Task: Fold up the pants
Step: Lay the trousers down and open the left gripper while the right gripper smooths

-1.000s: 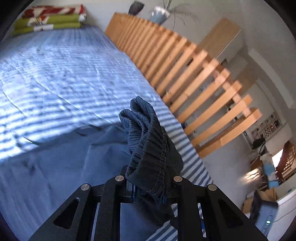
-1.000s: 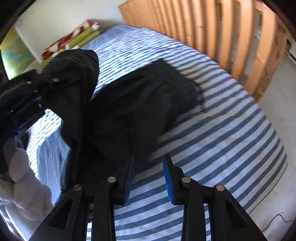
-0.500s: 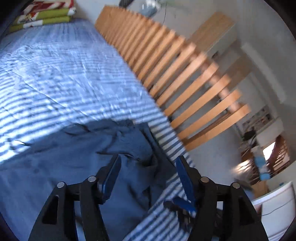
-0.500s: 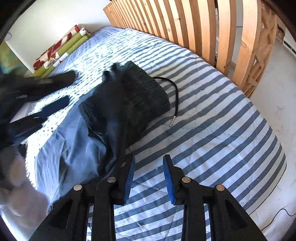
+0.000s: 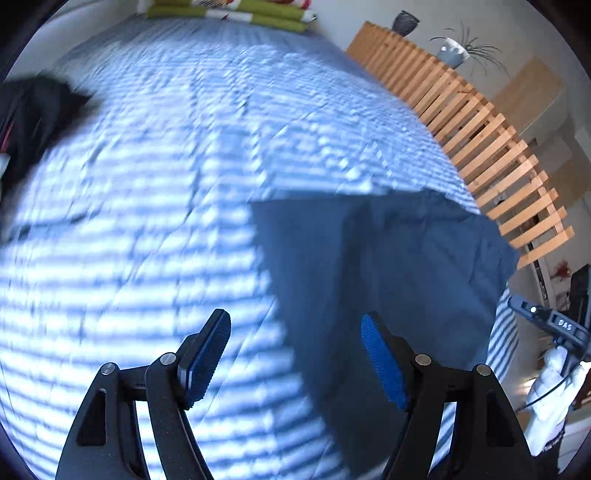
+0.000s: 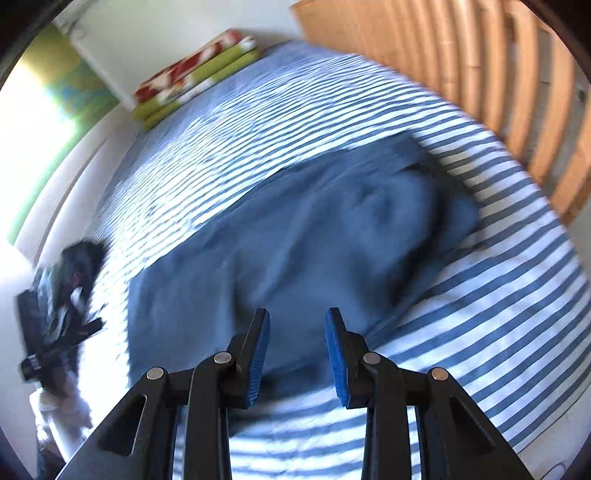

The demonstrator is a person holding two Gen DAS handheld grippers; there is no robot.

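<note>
Since a second ago my left tool [image 5: 295,354] has let go of the bunched waistband it was pinching and swung away sideways across the bed [image 5: 155,192]; its jaws have just been opening and now stand wide with nothing between them, hanging over striped sheet and the near edge of the pants [image 5: 388,258]. Both views are smeared by motion. My right tool [image 6: 295,347] has shifted only a little and has the same narrow gap as before, its blue pads [image 6: 338,350] apart and gripping nothing, poised above the near edge of the cloth.

Those dark blue pants [image 6: 295,236] now lie dropped on the blue-and-white striped bed, spread in a broad rumpled sheet, with a thicker heap at the end nearest the wooden slatted rail [image 6: 517,92]. I cannot tell from the blur how the layers are stacked. From the right wrist view my left tool [image 6: 62,332] appears as a dark blur at the far left edge of the bed, well apart from the pants. Folded green and red bedding [image 5: 236,11] sits at the head of the bed.
</note>
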